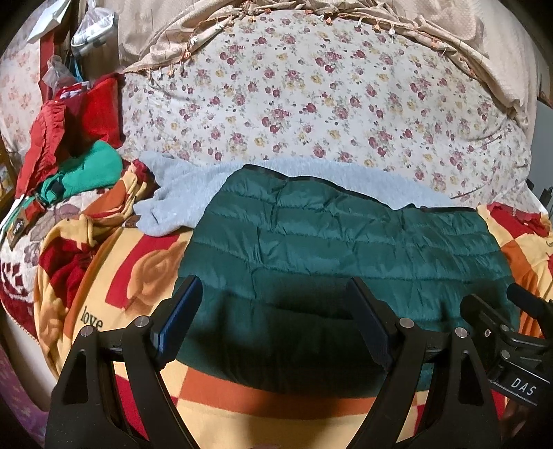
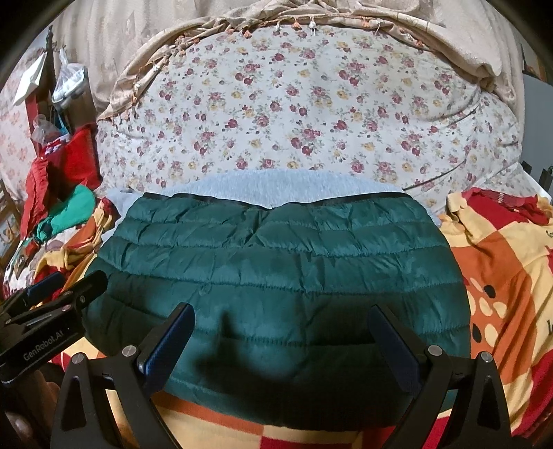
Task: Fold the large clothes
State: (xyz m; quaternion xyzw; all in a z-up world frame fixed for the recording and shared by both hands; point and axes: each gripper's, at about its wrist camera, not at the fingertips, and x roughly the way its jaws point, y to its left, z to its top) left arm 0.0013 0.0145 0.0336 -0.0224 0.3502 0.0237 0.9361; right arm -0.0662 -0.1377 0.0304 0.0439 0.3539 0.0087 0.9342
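A dark green quilted puffer jacket (image 1: pixel 338 241) (image 2: pixel 276 269) lies folded flat on a bed, over a pale blue fleece garment (image 1: pixel 193 193) (image 2: pixel 276 186) that sticks out behind and to its left. My left gripper (image 1: pixel 273 290) hovers open above the jacket's near edge, with nothing between its fingers. Over the same near edge my right gripper (image 2: pixel 281 317) is open too and holds nothing. Each gripper shows at the side of the other's view, the right one (image 1: pixel 511 331) and the left one (image 2: pixel 58 297).
A yellow, red and orange blanket (image 1: pixel 145 269) (image 2: pixel 501 262) covers the bed under the clothes. A floral quilt (image 1: pixel 311 100) (image 2: pixel 293 114) rises behind. Red and green clothes (image 1: pixel 76 152) (image 2: pixel 58 193) are piled at the left. Beige curtain fabric (image 1: pixel 432 20) hangs at the back.
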